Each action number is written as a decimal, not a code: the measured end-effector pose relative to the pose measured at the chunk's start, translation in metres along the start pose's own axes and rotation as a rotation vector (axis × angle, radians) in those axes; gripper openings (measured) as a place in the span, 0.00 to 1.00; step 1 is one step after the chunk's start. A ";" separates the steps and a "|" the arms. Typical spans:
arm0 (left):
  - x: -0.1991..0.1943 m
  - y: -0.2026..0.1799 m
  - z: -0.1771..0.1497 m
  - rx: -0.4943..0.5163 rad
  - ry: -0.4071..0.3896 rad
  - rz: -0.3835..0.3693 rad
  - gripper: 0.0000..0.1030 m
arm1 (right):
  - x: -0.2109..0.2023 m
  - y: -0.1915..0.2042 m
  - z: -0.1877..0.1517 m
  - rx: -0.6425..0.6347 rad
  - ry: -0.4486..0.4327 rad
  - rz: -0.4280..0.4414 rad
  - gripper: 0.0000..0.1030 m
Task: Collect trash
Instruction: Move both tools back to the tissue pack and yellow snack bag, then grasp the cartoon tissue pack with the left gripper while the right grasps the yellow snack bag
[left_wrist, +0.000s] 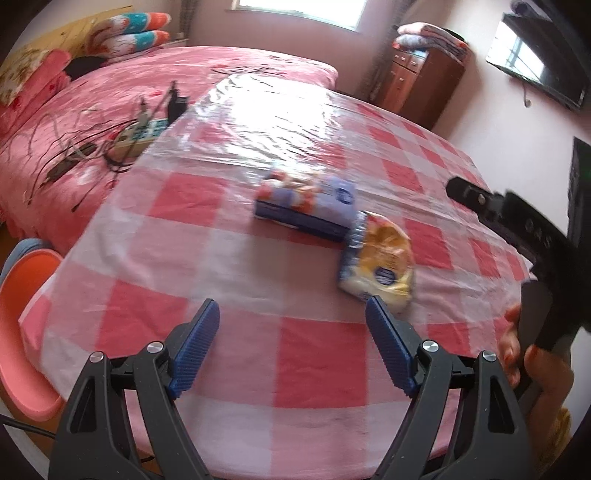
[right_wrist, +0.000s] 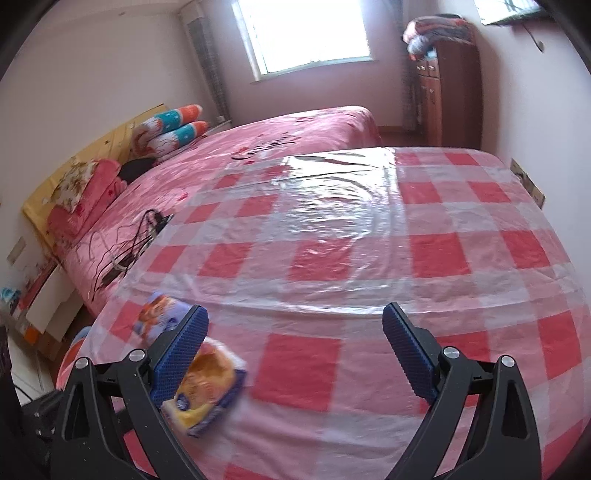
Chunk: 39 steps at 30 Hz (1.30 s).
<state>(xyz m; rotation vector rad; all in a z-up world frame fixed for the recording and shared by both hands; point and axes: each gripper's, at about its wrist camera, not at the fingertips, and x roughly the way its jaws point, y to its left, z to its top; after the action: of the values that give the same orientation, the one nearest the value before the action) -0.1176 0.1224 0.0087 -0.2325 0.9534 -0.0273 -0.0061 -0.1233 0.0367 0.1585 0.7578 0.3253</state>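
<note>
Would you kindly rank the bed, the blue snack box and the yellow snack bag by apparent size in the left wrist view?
1. bed
2. blue snack box and yellow snack bag: alike; the bag lies nearer, so unranked.

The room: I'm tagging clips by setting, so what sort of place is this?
Most likely a home bedroom: a bed with pink bedding and pillows, a wooden cabinet, and a checked-cloth table set beside the bed.

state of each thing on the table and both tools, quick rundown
left tool: open, empty, above the table
right tool: open, empty
yellow bread packet: lying flat, untouched
purple snack box: lying flat, one end touching the packet
checked tablecloth: spread out under clear plastic
</note>
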 end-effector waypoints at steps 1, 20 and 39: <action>0.002 -0.004 0.000 0.010 0.003 -0.006 0.80 | 0.001 -0.005 0.001 0.014 0.001 -0.002 0.91; 0.033 -0.012 0.055 -0.200 0.031 -0.150 0.80 | -0.001 -0.050 0.008 0.125 0.065 0.042 0.91; 0.078 -0.028 0.100 -0.137 -0.009 0.055 0.59 | 0.008 -0.031 0.002 -0.003 0.155 0.131 0.91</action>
<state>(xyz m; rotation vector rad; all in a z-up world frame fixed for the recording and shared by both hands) 0.0108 0.1042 0.0067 -0.3323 0.9538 0.0899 0.0077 -0.1499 0.0247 0.1822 0.9023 0.4670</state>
